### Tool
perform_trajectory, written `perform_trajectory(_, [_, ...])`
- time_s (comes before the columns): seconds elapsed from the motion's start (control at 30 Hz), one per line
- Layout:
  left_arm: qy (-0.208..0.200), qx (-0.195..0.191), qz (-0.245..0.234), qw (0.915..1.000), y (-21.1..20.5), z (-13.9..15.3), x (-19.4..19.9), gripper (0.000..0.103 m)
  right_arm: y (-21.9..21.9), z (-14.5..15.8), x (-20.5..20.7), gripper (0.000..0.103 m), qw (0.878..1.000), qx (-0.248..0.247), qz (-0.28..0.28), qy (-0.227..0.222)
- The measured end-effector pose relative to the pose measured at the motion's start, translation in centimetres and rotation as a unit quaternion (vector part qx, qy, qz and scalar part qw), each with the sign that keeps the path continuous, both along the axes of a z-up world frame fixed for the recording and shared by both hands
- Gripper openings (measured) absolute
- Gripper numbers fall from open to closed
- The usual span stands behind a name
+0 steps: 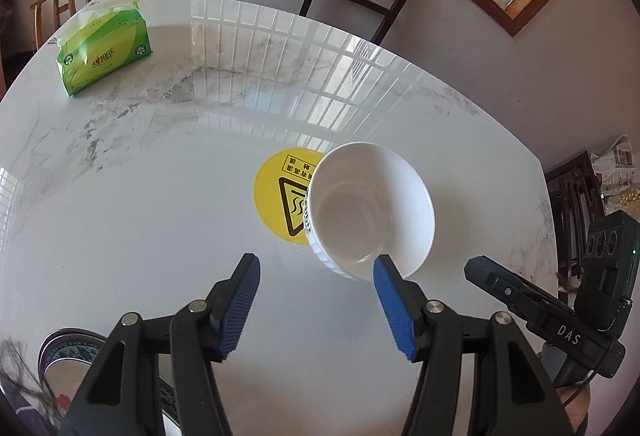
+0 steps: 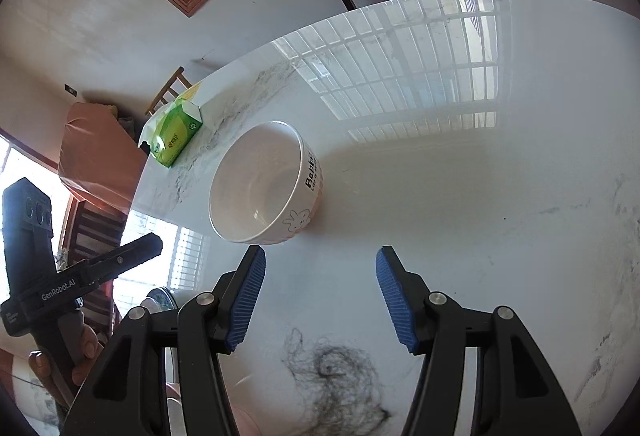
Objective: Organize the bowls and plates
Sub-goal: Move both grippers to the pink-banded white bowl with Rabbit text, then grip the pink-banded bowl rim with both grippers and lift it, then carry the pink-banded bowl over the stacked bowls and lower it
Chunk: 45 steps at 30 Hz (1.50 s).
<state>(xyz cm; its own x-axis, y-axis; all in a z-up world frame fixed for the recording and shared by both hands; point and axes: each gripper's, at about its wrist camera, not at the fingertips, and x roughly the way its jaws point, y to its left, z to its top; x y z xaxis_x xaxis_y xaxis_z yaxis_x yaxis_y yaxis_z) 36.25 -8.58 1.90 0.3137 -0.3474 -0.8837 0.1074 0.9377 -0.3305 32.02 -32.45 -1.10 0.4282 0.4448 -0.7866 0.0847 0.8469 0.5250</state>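
Only the left wrist view shows the plain white bowl (image 1: 370, 209) partly covering a yellow sticker (image 1: 280, 195); the left gripper (image 1: 316, 302) gapes, empty. The right gripper (image 2: 320, 300), equally wide and empty, faces a rabbit-printed bowl (image 2: 262, 181) (upright on the table (image 2: 480, 195)).

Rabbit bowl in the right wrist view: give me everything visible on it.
The rabbit bowl is white, glossy, ceramic-looking and deep-walled, with a line-drawn rabbit and dark lettering starting "Rabb" on its outer side. It is empty and stands upright on the marble table, just ahead of the open right gripper, nearer its left finger. Nothing touches it but the table.
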Motion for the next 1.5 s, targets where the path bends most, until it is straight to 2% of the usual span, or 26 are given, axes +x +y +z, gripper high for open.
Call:
perform_trajectory(0.43, [0.035, 0.004, 0.027, 0.9990, -1.3, -3.8, 3.3, 0.060, 1.0, -1.1, 4.5, 0.056, 1.000, -0.004, 0.007, 0.011])
perform_trajectory(0.63, [0.072, -0.032, 0.048, 0.9957, -1.4, -6.0, 3.8, 0.060, 1.5, -2.6, 6.6, 0.053, 1.000, -0.010, 0.012, 0.027])
perform_trajectory(0.7, [0.090, -0.031, 0.050, 0.9942, -1.6, -7.0, 4.0, 0.025, 1.8, -3.2, 7.1, 0.043, 0.999, -0.008, 0.020, 0.033])
perform_trajectory(0.73, [0.101, -0.023, 0.048, 0.9934, -1.8, -7.5, 4.1, 0.016, 2.1, -3.6, 7.3, 0.031, 0.999, -0.005, 0.028, 0.037])
perform_trajectory(0.77, [0.098, -0.023, 0.051, 0.9936, -1.9, -7.6, 4.1, 0.015, 2.3, -4.0, 7.4, 0.017, 0.998, 0.001, 0.034, 0.045])
perform_trajectory(0.8, [0.093, -0.023, 0.055, 0.9939, -1.8, -7.5, 4.0, 0.014, 2.2, -4.3, 7.3, 0.017, 0.998, 0.010, 0.033, 0.048])
perform_trajectory(0.9, [0.089, -0.015, 0.060, 0.9941, -1.9, -6.9, 3.0, 0.012, 2.1, -4.3, 7.1, 0.018, 0.998, 0.020, 0.040, 0.045])
perform_trajectory(1.07, [0.075, -0.015, 0.055, 0.9955, -1.9, -4.1, 0.2, 0.014, 1.5, -3.7, 5.4, 0.018, 0.996, 0.053, 0.041, 0.052])
perform_trajectory(1.5, [0.035, -0.035, 0.032, 0.9983, 0.8, 2.2, -10.9, 0.017, 2.2, 2.0, -3.5, 0.018, 0.992, 0.100, 0.064, 0.031])
